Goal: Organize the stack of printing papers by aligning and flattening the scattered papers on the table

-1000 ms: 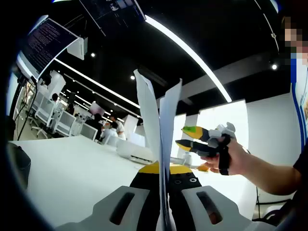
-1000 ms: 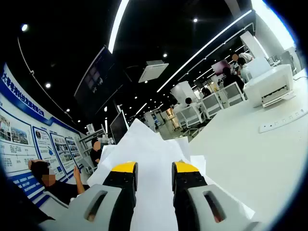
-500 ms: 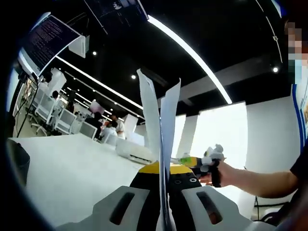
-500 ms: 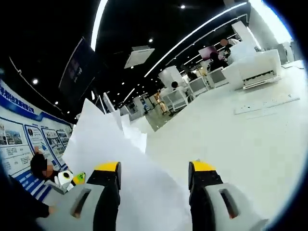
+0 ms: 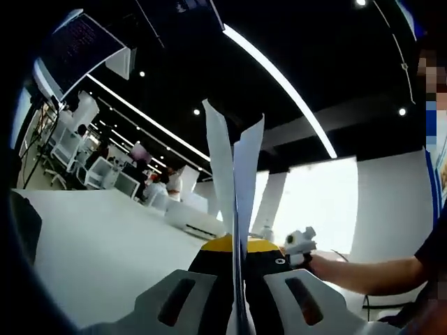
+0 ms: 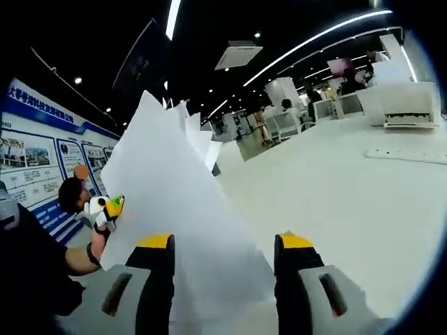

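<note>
Pinching the papers (image 5: 234,178) edge-on, the left gripper (image 5: 235,246) is holding them upright, its yellow-tipped jaws clamped on the sheets above the white table (image 5: 105,248). Right gripper (image 6: 225,243) is sitting with jaws spread wide, the fanned papers (image 6: 174,202) rising between them, not clamped. Person's hand (image 5: 328,264) is showing at right in the left gripper view, holding the other gripper. White table (image 6: 349,188) is stretching off to the right.
</note>
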The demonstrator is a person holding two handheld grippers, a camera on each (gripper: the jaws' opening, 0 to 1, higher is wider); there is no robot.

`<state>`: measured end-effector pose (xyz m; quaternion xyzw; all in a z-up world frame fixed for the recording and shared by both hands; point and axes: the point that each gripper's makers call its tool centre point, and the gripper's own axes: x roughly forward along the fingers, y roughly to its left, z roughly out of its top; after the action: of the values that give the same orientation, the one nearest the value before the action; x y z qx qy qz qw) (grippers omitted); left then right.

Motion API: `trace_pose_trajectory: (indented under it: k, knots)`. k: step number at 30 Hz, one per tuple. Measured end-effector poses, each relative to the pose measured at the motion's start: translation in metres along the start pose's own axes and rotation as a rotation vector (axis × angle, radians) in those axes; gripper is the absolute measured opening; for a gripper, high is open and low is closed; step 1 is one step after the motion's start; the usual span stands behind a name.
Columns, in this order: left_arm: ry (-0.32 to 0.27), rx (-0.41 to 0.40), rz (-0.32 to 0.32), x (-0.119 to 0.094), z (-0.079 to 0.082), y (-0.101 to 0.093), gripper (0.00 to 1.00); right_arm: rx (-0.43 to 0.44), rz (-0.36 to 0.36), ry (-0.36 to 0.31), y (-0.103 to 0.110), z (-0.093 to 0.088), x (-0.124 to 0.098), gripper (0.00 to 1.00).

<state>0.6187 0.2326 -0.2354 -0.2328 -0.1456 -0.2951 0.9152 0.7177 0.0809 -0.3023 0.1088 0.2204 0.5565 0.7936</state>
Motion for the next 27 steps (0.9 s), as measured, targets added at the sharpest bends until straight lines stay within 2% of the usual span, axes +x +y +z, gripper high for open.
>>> trace_pose_trajectory:
  k: [2,3,5,7,11,17,20,23,27]
  knots:
    - [0.0,0.004,0.002,0.0,0.0,0.0,0.06,0.026,0.022,0.006,0.002,-0.002,-0.005,0.28]
    - [0.001,0.007,0.004,0.0,0.0,0.001,0.06,0.027,0.026,0.01,0.003,-0.002,-0.006,0.16]
    - [0.003,0.013,0.01,0.001,0.0,0.001,0.06,0.035,0.023,0.024,0.005,-0.004,-0.011,0.04]
    - [0.008,0.029,0.021,0.002,-0.001,0.002,0.06,0.084,0.047,0.032,0.013,-0.005,-0.014,0.01]
    - [0.007,0.031,0.033,0.002,-0.001,0.004,0.06,0.171,0.06,0.032,0.016,-0.005,-0.018,0.0]
    - [-0.006,0.019,0.04,0.001,0.002,0.006,0.07,0.236,0.085,0.1,0.024,-0.027,-0.023,0.0]
    - [-0.003,0.023,0.042,0.001,0.001,0.006,0.07,0.225,0.105,0.154,0.04,-0.043,-0.023,0.0]
    - [0.0,0.026,0.043,0.001,0.001,0.007,0.07,0.223,0.092,0.154,0.05,-0.049,-0.019,0.0]
    - [-0.004,0.026,0.046,0.001,0.001,0.007,0.07,0.204,0.087,0.117,0.07,-0.052,-0.014,0.0]
